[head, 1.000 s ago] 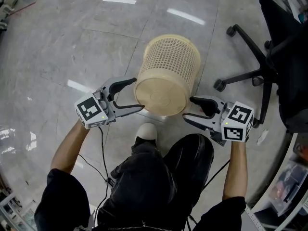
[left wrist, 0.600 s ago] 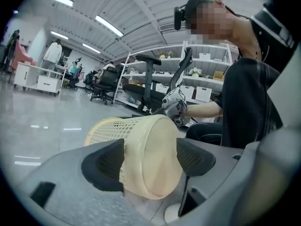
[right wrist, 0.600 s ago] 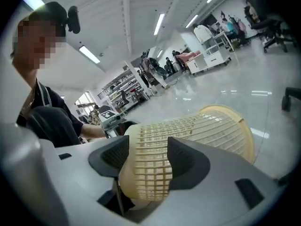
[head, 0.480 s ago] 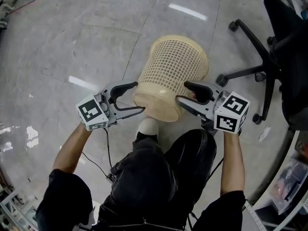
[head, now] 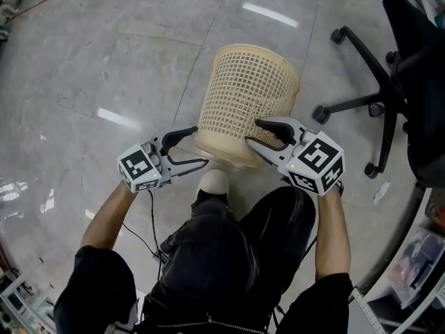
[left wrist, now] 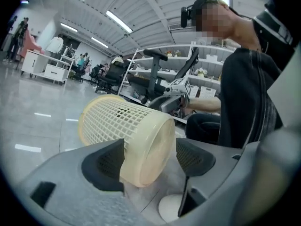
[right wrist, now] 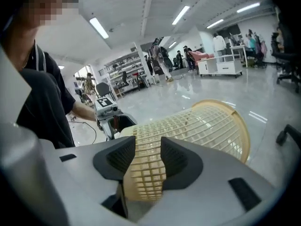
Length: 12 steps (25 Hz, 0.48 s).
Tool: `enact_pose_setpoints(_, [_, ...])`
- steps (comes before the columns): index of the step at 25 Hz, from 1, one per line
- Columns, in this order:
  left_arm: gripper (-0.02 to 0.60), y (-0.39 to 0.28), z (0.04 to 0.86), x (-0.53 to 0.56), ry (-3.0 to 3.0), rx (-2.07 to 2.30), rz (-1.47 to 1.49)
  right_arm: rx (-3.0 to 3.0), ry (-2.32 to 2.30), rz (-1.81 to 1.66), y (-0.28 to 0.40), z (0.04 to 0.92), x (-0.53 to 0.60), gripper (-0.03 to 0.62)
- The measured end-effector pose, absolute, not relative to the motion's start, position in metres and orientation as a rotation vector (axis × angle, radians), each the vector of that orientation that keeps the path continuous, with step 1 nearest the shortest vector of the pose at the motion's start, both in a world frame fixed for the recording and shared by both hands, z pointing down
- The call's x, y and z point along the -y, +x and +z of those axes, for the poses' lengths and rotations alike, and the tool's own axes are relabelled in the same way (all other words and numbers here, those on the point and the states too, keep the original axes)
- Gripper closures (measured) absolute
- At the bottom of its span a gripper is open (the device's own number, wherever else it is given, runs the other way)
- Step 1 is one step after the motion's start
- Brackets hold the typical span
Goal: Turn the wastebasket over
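The cream lattice wastebasket (head: 243, 92) lies tipped on the floor, with its closed base toward me and its open mouth away. My right gripper (head: 253, 133) is at the base's right edge. Its jaws are closing with the lattice wall (right wrist: 202, 126) and base edge between them; I cannot see the pads pressing. My left gripper (head: 198, 146) stands open just left of the base, apart from it. In the left gripper view the base (left wrist: 150, 145) sits ahead between the wide jaws of the left gripper (left wrist: 149, 157). The right gripper (right wrist: 148, 161) frames the lattice closely.
A black office chair (head: 389, 82) with castors stands to the right of the basket. My white shoe (head: 213, 184) is just below the basket's base, and a cable (head: 149, 221) hangs from the left gripper. A paper scrap (head: 380, 195) lies at the right.
The right gripper has moved up and left from beside the basket onto its base edge, and its jaws have narrowed. The left gripper shifted slightly down and right, still wide.
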<state>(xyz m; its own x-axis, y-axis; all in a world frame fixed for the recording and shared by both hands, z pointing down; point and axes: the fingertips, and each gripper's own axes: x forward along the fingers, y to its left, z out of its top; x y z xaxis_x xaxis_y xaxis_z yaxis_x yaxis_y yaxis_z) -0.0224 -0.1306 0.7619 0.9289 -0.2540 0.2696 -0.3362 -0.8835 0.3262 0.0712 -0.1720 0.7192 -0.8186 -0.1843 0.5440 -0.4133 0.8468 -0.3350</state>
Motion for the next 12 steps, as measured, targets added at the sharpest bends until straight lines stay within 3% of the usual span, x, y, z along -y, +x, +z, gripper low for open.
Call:
enact_pose_setpoints(7, [0.241,0.018,0.802,0.131,2.709,0.381,0.313,2.322,0.452,0.57,0.072,0.798,0.166,0.433])
enact_pose_setpoints(12, [0.279,0.019,0.805,0.138,2.69,0.411,0.27,2.319,0.491,0.599,0.076,0.802,0.171,0.471])
